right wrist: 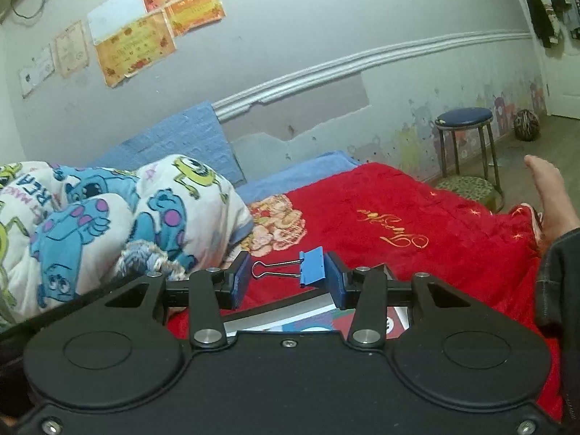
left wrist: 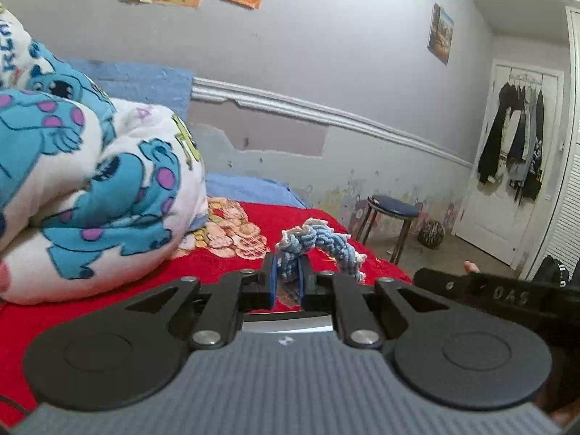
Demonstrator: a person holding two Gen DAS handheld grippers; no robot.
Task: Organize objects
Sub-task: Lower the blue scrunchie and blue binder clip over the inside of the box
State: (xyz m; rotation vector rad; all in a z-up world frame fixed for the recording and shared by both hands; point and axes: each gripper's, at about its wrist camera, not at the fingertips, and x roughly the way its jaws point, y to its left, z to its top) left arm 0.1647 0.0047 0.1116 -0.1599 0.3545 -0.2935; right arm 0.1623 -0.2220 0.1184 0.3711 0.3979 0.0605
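Note:
My left gripper (left wrist: pixel 288 278) is shut on a blue and white braided rope (left wrist: pixel 319 244), which sticks up and curls right above the red blanket (left wrist: pixel 224 264). The rope also shows at the left of the right wrist view (right wrist: pixel 145 257). My right gripper (right wrist: pixel 288 281) stands partly open around a blue binder clip (right wrist: pixel 311 265). The clip's blue body touches the right finger; its wire handles (right wrist: pixel 272 270) point left with a gap to the left finger. It looks held just above the blanket, but I cannot tell whether it is gripped.
A bundled white quilt with blue monsters (left wrist: pixel 83 181) (right wrist: pixel 108 210) fills the bed's left. A box or book (right wrist: pixel 326 317) lies under my right gripper. A person's bare foot (right wrist: pixel 551 195) rests at the right edge. A blue stool (right wrist: pixel 465 134) stands on the floor beyond.

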